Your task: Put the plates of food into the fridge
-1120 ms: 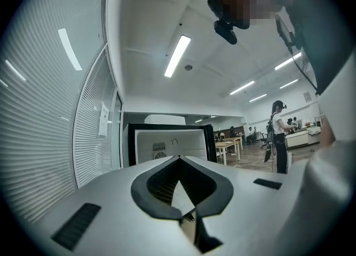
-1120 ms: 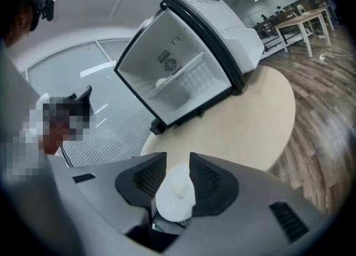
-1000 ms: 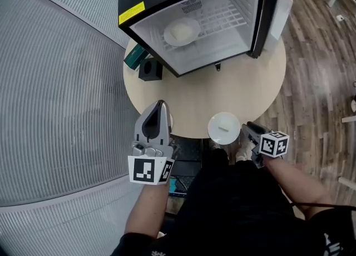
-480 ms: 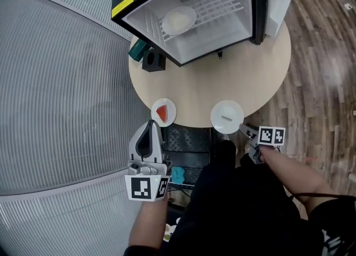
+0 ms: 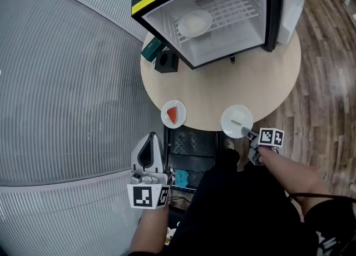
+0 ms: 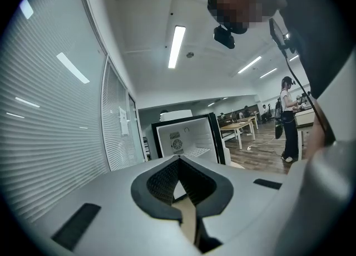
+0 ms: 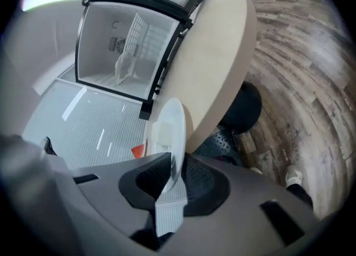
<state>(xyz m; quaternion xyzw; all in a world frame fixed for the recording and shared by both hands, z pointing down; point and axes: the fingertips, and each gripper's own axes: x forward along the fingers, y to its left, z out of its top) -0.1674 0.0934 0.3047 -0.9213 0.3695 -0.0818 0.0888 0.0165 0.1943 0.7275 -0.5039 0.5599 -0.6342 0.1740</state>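
A white plate with a pale piece of food sits at the near edge of the round table. My right gripper is at the plate's near rim, its jaws closing with the rim pinched between them. A small plate with a red slice lies to the left, near the edge. Another white plate rests on the wire shelf inside the open fridge. My left gripper hangs off the table, below the red-slice plate, shut and empty.
A black box and a green packet sit left of the fridge. The fridge door stands open at the right. A black crate is under the table's near edge. A ribbed glass wall runs along the left.
The left gripper has drawn back off the table, uncovering the plate with the red slice. The right gripper stays at the white plate's rim. The view has shifted.
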